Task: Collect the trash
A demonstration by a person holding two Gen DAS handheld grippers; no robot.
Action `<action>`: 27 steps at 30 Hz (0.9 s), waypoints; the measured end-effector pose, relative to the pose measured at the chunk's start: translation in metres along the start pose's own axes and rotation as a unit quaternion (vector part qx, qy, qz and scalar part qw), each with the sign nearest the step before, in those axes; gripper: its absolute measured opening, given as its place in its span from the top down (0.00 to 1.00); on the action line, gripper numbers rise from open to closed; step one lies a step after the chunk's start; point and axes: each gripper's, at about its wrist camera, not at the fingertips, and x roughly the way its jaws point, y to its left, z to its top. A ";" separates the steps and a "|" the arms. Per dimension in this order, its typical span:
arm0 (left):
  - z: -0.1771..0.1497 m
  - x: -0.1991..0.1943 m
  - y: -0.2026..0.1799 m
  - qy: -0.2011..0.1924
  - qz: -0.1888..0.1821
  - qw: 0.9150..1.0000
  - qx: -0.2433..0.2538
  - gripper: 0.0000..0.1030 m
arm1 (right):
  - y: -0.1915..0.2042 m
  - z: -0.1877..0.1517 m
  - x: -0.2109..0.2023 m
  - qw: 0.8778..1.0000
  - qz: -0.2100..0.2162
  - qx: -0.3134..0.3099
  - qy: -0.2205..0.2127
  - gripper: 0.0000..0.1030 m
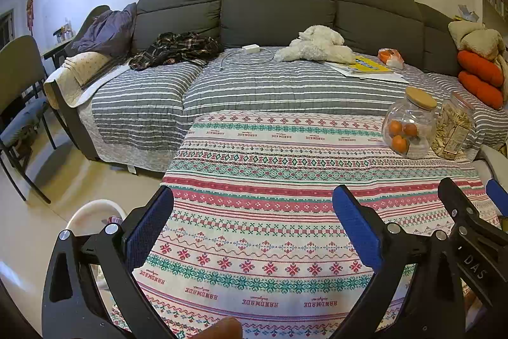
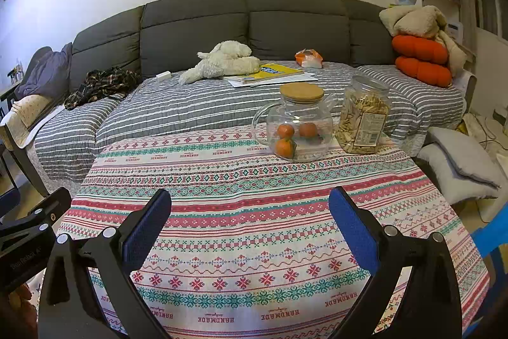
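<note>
Both hand-held grippers hang low over the near edge of the table covered with a white cloth patterned in red and teal bands (image 1: 260, 212), each pointing slantwise down toward the cloth and the grey sofa beyond. The left gripper (image 1: 254, 227), black-framed with blue pads, has its jaws spread as wide as they go, with only cloth showing between them; a fingertip (image 1: 222, 329) of the person shows at the bottom edge of that view. The right gripper (image 2: 250, 227), of the same make, is likewise spread apart with nothing between its fingers. The two sit side by side, each one's black frame showing at the margin of the other's view.

A white bin with a few scraps inside (image 1: 95, 218) stands on the floor just beside the table's left edge, below and left of the left gripper. No loose trash can be made out on the cloth itself. At the table's far right corner, well ahead of the right gripper, stand a clear glass pot with a cork lid holding three oranges (image 2: 298, 126) and, just to its right, a clear plastic jar of pale snacks (image 2: 365, 116). An orange-and-white crumpled bag (image 2: 308, 57) lies on the striped sofa cover, well beyond the table.
</note>
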 end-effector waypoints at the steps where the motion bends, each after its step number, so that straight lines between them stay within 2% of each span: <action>1: 0.000 0.000 0.000 0.000 0.000 1.000 0.000 0.07 | 0.000 0.000 0.000 1.000 0.000 0.000 0.000 0.06; 27: -0.002 0.002 0.000 0.006 0.002 1.000 -0.006 0.07 | 0.002 0.000 0.002 1.000 0.001 -0.003 0.004 0.06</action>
